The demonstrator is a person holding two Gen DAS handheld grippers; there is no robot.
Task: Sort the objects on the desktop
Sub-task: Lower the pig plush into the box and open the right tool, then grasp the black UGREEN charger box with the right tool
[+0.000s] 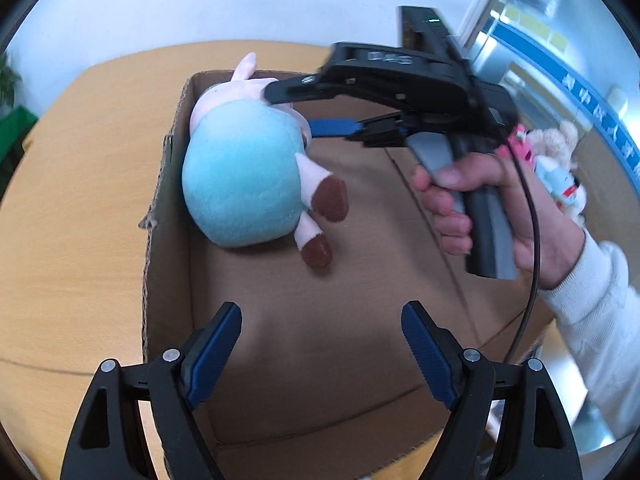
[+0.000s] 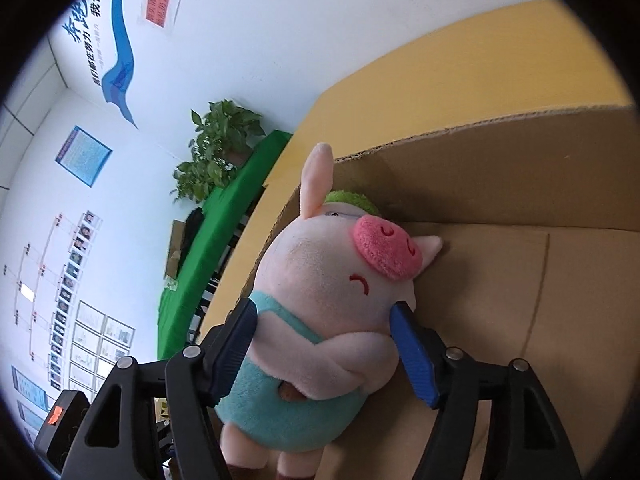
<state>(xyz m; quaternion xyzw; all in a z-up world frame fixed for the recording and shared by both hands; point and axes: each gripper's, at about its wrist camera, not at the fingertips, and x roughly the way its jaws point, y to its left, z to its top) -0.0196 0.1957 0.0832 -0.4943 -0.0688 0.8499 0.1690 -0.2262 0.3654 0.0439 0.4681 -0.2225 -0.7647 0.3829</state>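
A plush pig [image 1: 240,176] in light blue overalls, with brown feet, hangs inside an open cardboard box [image 1: 160,184], near its far left corner. My right gripper [image 1: 294,110] comes in from the right and is shut on the pig's upper body. In the right wrist view the blue pads [image 2: 412,348] press both flanks of the pig [image 2: 320,272], whose pink snout faces the box wall [image 2: 500,168]. My left gripper [image 1: 322,316] stands open and empty over the near part of the box floor, apart from the pig.
The box sits on a yellow-orange table [image 1: 80,200]. A person's hand [image 1: 480,200] in a white sleeve holds the right gripper's handle. More plush toys [image 1: 560,160] lie right of the box. A potted plant [image 2: 216,148] and a green-covered table [image 2: 224,240] stand beyond.
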